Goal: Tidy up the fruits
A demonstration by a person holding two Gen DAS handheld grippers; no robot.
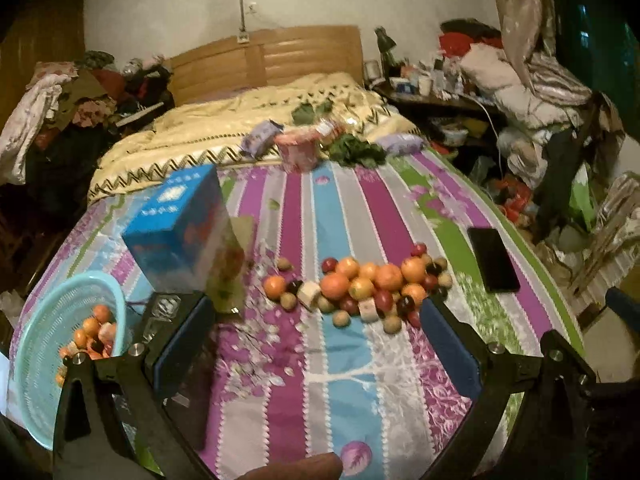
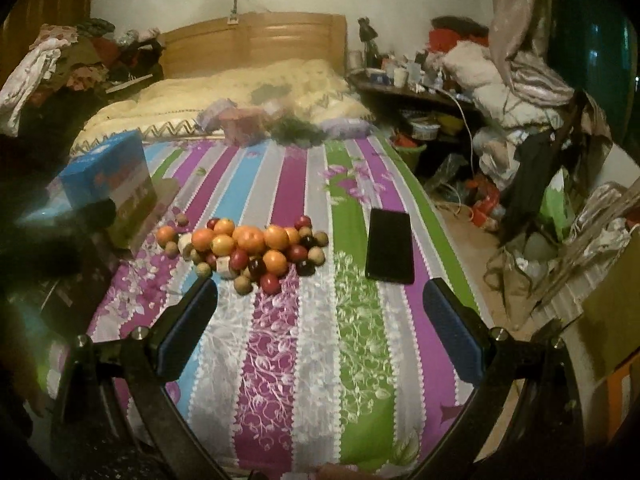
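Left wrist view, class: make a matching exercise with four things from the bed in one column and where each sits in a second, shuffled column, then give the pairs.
Things:
1. turquoise basket
2. black phone
3. blue box
4. loose fruit pile

Places:
A. right of the fruit pile, on the green stripe
B. middle of the striped sheet
C. far left edge, tilted, holding some fruit
D. left of the pile, behind the left gripper's left finger

Pairs: 1-C, 2-A, 3-D, 4-B
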